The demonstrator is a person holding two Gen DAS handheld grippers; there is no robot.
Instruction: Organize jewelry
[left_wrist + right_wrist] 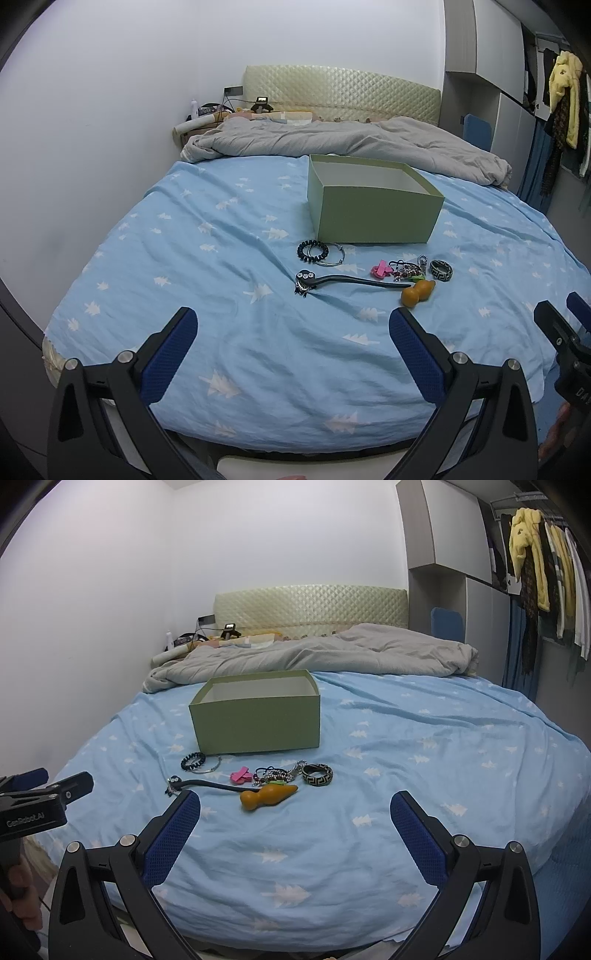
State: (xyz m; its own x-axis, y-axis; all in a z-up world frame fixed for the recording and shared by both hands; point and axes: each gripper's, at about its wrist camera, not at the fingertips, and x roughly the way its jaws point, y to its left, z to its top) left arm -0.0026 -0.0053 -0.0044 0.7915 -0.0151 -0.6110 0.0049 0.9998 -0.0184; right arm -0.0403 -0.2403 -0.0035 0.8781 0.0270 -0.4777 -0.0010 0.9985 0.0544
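Your left tool (291,325) and right tool (295,808) gaped wide, holding nothing; the jewelry (275,774) lay ahead on the bed (406,775), before the green box (258,722), nothing intervening.

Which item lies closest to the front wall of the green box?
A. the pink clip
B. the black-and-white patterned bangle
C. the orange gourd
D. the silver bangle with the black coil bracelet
D: the silver bangle, overlapped by the black coil bracelet, lies just before the green box, the others nearer the camera.
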